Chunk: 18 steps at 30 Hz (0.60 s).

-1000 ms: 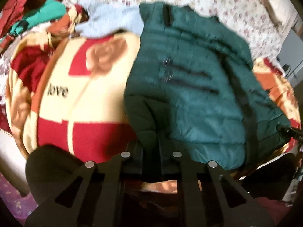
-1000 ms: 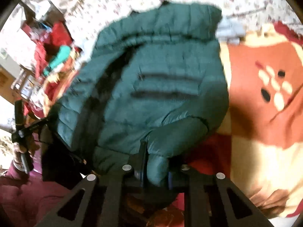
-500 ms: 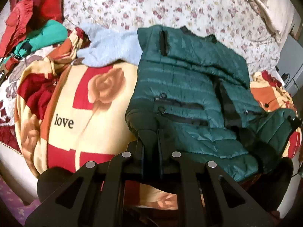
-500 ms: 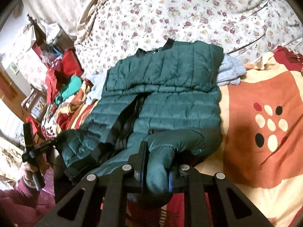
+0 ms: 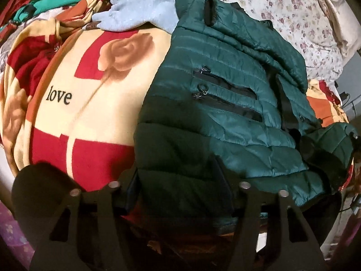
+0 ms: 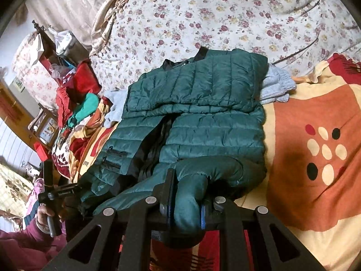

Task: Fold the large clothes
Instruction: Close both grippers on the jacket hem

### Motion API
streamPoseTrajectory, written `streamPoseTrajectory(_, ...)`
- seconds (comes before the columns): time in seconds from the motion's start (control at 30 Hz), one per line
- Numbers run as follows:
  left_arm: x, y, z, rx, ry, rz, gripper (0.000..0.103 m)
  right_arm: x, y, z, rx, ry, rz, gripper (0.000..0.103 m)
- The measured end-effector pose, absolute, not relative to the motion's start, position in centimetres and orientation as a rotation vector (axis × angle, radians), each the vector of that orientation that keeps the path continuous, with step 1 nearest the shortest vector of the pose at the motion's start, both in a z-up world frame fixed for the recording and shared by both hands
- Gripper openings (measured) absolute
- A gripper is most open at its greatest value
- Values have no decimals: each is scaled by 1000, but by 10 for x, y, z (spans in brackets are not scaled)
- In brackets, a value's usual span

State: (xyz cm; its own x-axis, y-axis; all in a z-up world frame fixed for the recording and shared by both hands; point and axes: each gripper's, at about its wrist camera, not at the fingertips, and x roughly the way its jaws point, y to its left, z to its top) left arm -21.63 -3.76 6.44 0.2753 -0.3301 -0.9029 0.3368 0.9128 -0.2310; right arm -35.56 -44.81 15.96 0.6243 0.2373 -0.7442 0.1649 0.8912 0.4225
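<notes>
Pointing steeply down from the bottom of its own view, the left gripper has just been opening its jaws; a dark shaded fold of the green puffer jacket sits between the spread fingers, and the pads look released from it. At the lower left of the right wrist view, a hand in a maroon sleeve grips that tool's handle. Toward the bottom centre, the right gripper is clenched on a bunched sleeve of the jacket, its blue pads pressing both sides. The quilted jacket lies face up across the middle of the frame on a red, cream and orange blanket, with two black zipped pockets, its upper part folded over.
</notes>
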Motion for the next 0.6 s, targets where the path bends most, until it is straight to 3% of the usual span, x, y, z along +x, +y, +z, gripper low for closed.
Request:
streamPoseTrajectory(0.1,-216,-41,79,30,1167,-435,13,-354,-451,158,492,898,56,16)
streamPoseTrajectory(0.33,-207,-49,136,-4,1018,-493,11,-350,-461,167,499,888,27,16)
streamPoseTrajectory(0.6,-159,-63,148,-43,1005,-629,10,-351,-466,165,553,906,-113,16)
